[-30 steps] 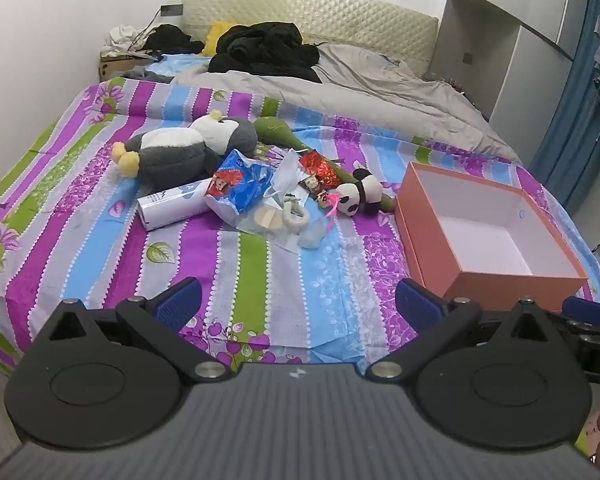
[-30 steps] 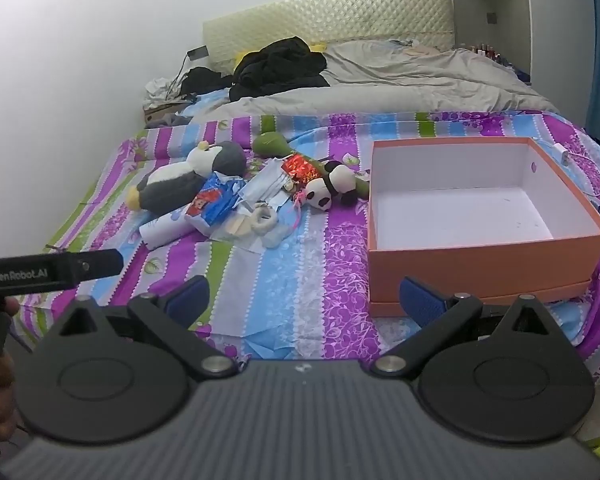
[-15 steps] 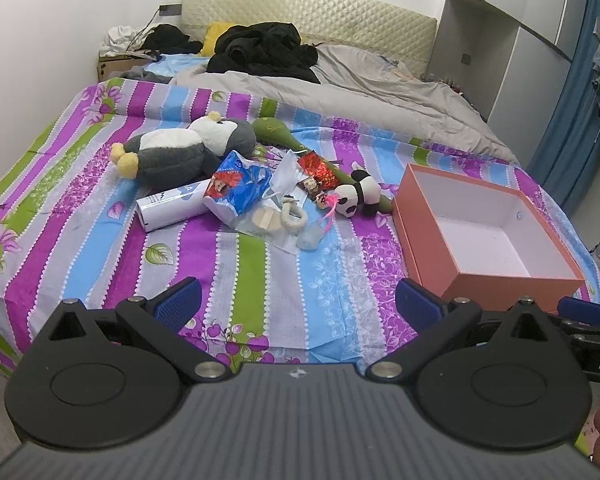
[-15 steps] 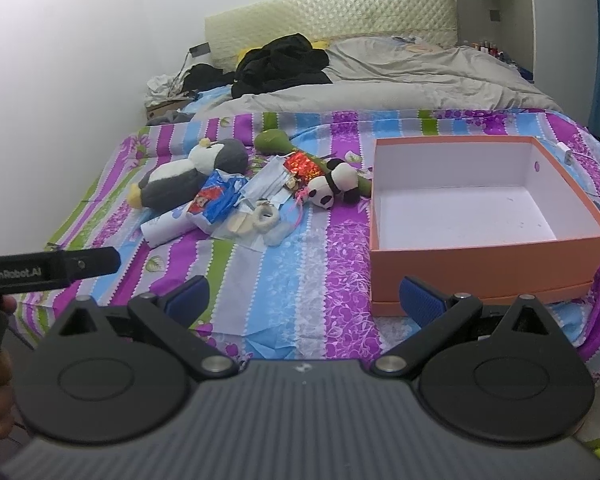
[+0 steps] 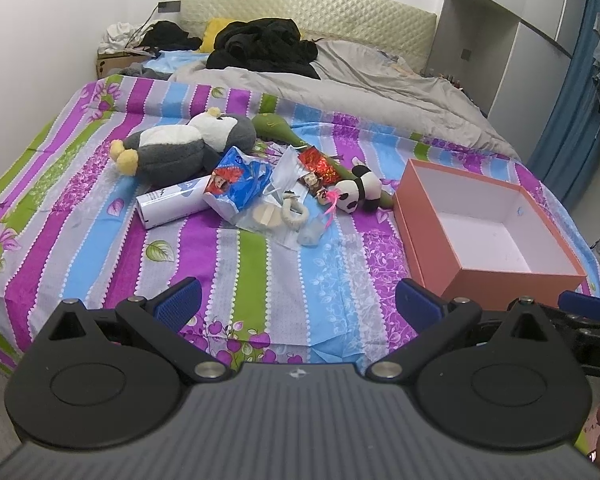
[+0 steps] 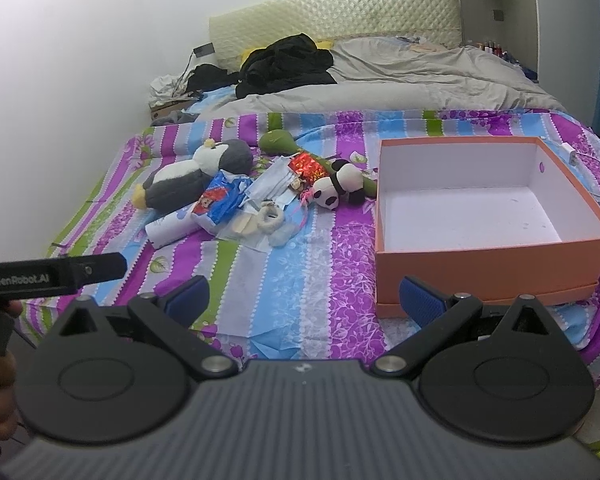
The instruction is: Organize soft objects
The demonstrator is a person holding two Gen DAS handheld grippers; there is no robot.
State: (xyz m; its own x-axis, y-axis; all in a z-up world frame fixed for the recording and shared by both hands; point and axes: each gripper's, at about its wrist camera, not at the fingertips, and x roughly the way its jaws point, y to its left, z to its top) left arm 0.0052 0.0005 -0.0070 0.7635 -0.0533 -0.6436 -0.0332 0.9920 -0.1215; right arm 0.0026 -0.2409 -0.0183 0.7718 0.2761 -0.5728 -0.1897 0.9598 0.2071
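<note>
A grey-and-white plush penguin (image 5: 180, 148) (image 6: 192, 174) lies on the striped bedspread (image 5: 260, 280). To its right sit a small plush panda (image 5: 358, 194) (image 6: 338, 188), a green plush (image 5: 276, 128), a blue snack bag (image 5: 236, 184), face masks (image 6: 272, 186) and a white tube (image 5: 172, 202). An empty orange box (image 5: 488, 240) (image 6: 484, 208) stands on the right. My left gripper (image 5: 298, 306) is open near the bed's front edge, holding nothing. My right gripper (image 6: 304, 300) is open too, in front of the box's left corner.
A grey duvet (image 5: 364, 80) and black clothes (image 5: 264, 46) cover the far half of the bed below a padded headboard (image 5: 308, 4). A white wall runs along the left, a wardrobe (image 5: 500, 32) and blue curtain (image 5: 572, 92) on the right.
Both cameras have pulled back and risen slightly, so the bed and its objects look a little farther. Both grippers stay open and nothing on the bed has moved.
</note>
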